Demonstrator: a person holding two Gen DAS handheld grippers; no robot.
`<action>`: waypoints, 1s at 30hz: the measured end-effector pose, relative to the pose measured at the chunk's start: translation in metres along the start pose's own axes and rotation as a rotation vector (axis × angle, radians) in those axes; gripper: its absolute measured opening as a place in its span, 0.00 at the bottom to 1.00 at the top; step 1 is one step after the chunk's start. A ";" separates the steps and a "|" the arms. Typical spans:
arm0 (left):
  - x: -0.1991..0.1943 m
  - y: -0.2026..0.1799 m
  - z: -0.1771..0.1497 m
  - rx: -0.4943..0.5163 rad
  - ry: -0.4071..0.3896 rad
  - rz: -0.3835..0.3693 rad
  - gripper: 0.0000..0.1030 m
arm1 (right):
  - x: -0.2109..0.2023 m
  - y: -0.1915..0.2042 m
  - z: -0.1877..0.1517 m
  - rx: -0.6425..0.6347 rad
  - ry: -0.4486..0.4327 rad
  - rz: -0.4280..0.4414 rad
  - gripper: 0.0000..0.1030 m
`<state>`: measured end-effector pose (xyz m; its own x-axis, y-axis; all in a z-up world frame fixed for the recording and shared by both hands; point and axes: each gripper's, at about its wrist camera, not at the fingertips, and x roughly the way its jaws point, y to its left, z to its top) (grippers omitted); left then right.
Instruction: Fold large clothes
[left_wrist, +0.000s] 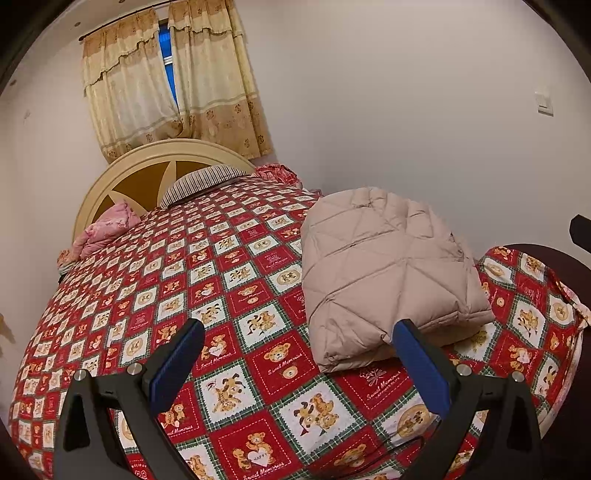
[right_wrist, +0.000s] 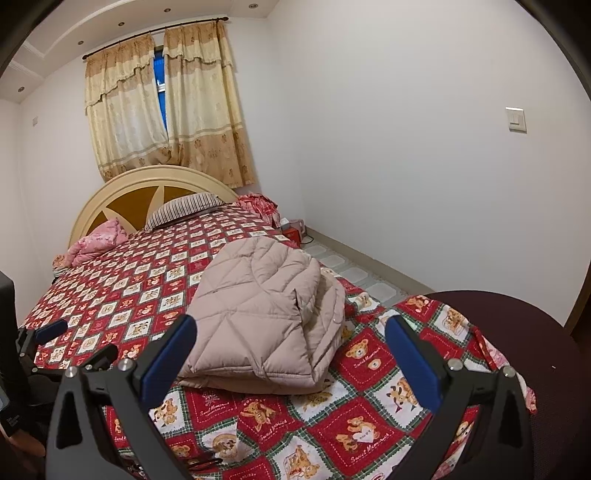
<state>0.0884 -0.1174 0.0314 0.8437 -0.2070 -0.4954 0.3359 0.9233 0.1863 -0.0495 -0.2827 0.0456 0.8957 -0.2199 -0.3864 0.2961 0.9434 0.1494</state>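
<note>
Jacket: beige quilted puffer jacket (right_wrist: 266, 314), folded into a thick bundle, lying on the near right part of the bedspread (right_wrist: 122, 295).
Surface: diamond stitching; edge layers stacked, perhaps a snap on the right side.
Left gripper (left_wrist: 297, 356): fingers spread, empty, just short of the jacket.
Right gripper (right_wrist: 291, 352): spread, empty.
Far: striped pillow (right_wrist: 184, 208), pink bundle (right_wrist: 98, 240), headboard (right_wrist: 122, 184).

Stitched on red squares of the bedspread (left_wrist: 207, 258), just ahead of the left claw (left_wrist: 295, 339): "Sweet Memories". Same words below the right claw (right_wrist: 290, 332). "HAPPY" on a heart.
</note>
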 end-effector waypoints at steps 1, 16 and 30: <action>0.000 0.000 0.000 -0.001 -0.003 -0.001 0.99 | 0.000 0.000 0.000 0.000 -0.001 0.000 1.00; 0.001 0.003 0.000 -0.021 -0.005 -0.010 0.99 | -0.002 0.002 -0.005 0.010 0.001 -0.011 1.00; 0.001 0.003 0.000 -0.022 -0.008 -0.002 0.99 | -0.002 0.002 -0.005 0.012 -0.001 -0.012 1.00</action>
<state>0.0906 -0.1151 0.0317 0.8463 -0.2113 -0.4890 0.3285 0.9296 0.1670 -0.0519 -0.2790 0.0419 0.8924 -0.2316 -0.3872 0.3111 0.9375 0.1560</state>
